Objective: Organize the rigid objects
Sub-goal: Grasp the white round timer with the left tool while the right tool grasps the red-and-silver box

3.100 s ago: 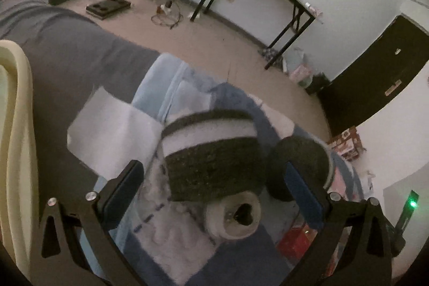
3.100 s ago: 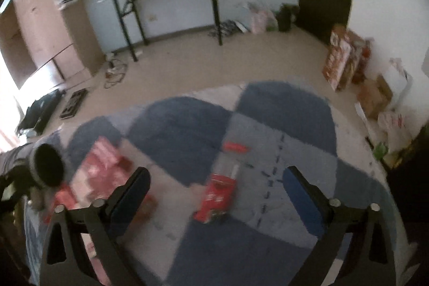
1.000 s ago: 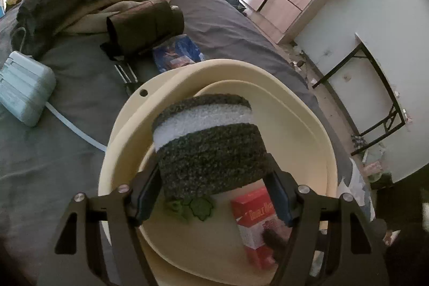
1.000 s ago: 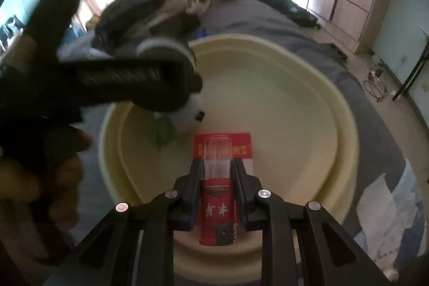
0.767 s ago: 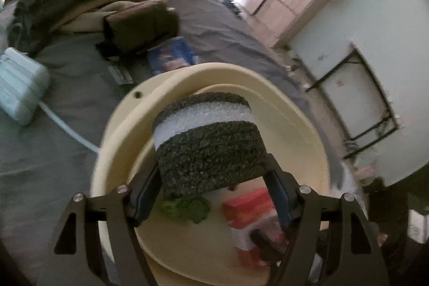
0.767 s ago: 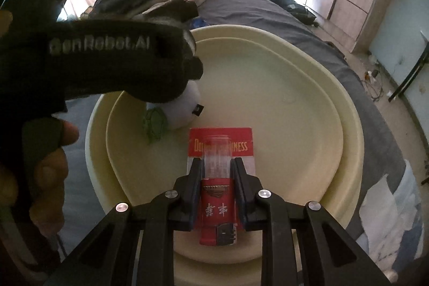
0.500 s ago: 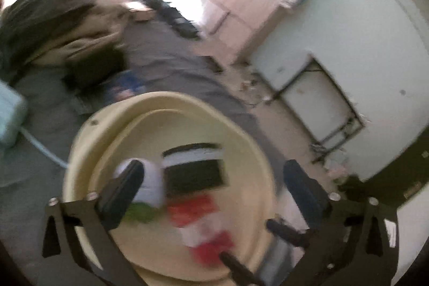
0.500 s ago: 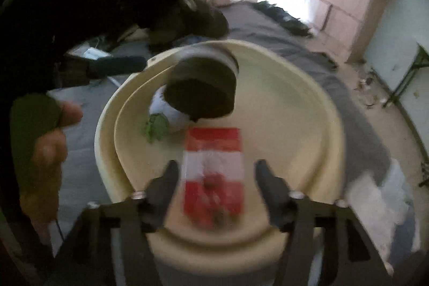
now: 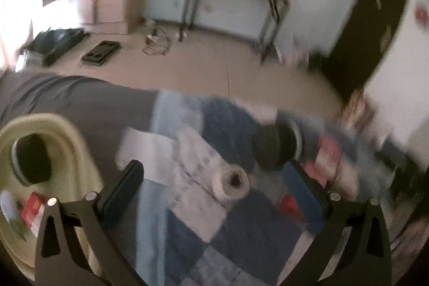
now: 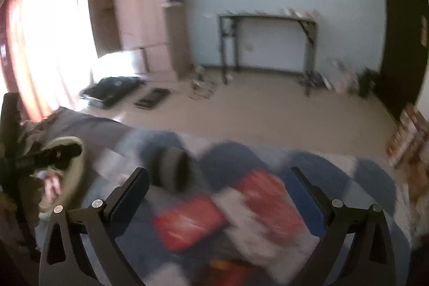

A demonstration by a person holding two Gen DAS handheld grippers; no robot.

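Both views are blurred by motion. My left gripper [image 9: 214,186] is open and empty above the blue checked blanket [image 9: 236,227]. Between its fingers lies a white roll [image 9: 232,182], with a dark knitted cup [image 9: 276,149] just beyond. At the left edge the cream basin [image 9: 77,152] holds a dark knitted cup [image 9: 30,161] and a red box [image 9: 33,209]. My right gripper [image 10: 217,189] is open and empty over red boxes [image 10: 190,221] on the blanket, with a dark knitted cup [image 10: 171,168] to their left. The basin's rim [image 10: 77,168] shows at the left.
The grey bedsheet [image 9: 80,98] lies left of the blanket. Beyond the bed are a bare floor [image 9: 214,66], a black-legged table [image 10: 268,42], a wooden wardrobe [image 10: 144,18], a dark door [image 9: 370,26] and cartons [image 10: 407,133] at the right.
Both grippers let go of their loads in the basin, the left the knitted cup, the right the red box, opened wide and swung away over the blue blanket.
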